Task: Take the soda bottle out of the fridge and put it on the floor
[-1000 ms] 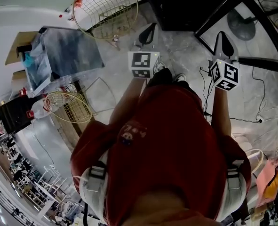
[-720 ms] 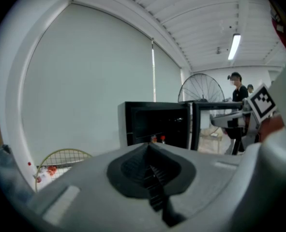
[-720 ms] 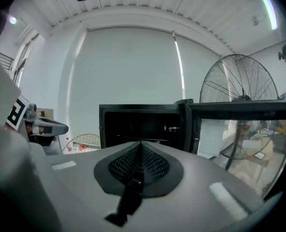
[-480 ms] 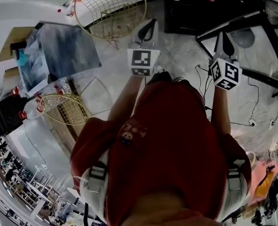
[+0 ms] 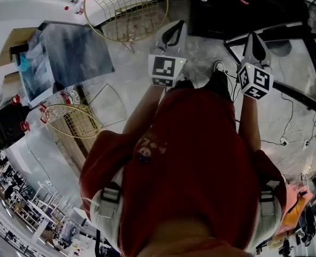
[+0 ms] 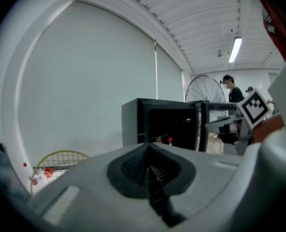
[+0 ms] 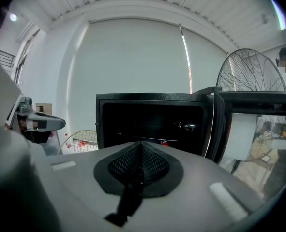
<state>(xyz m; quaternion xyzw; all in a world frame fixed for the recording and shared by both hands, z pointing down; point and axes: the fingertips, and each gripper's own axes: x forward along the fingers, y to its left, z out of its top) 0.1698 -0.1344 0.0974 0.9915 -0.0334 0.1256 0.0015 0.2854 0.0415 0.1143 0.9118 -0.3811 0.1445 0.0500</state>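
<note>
Change: the open fridge [image 5: 238, 4] is nearer than before | left gripper [image 5: 172, 32] jaws shut, empty | right gripper [image 5: 254, 45] jaws shut, empty | task: reach comes next

I count two claws: one left claw [image 5: 171, 33] and one right claw [image 5: 254, 44]. Each carries one marker cube, so two in all. Two round wire baskets stand on the floor: one wire basket [image 5: 126, 7] and a second wire basket [image 5: 72, 120]. There is one black fridge [image 6: 130, 122], and inside it one red cap [image 6: 158, 140] and a second red cap [image 6: 170, 139]. There is one fan [image 7: 249, 74].
</note>
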